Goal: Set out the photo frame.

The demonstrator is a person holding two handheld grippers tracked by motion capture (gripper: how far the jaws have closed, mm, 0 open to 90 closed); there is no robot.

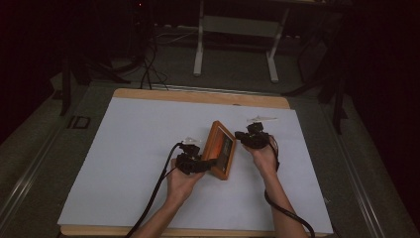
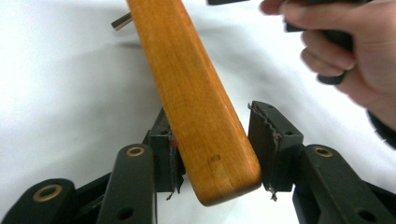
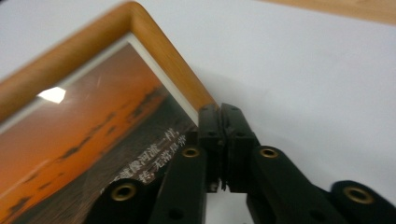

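A wooden picture frame [image 1: 221, 149] stands tilted on the white sheet [image 1: 129, 163] on the counter [image 1: 198, 96]. The left claw [image 2: 215, 149] has the frame's corner between its jaws; one pad touches the wood, the other stands a little off. The right claw [image 3: 221, 140] is pressed together, empty, right beside the frame's edge.

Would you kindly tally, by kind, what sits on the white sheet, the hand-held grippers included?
Wooden-framed orange sunset picture: 1
Black two-jaw grippers: 2, left gripper and right gripper
Small clear plastic pieces: 2, one by the left gripper, one beyond the right gripper
Total: 5
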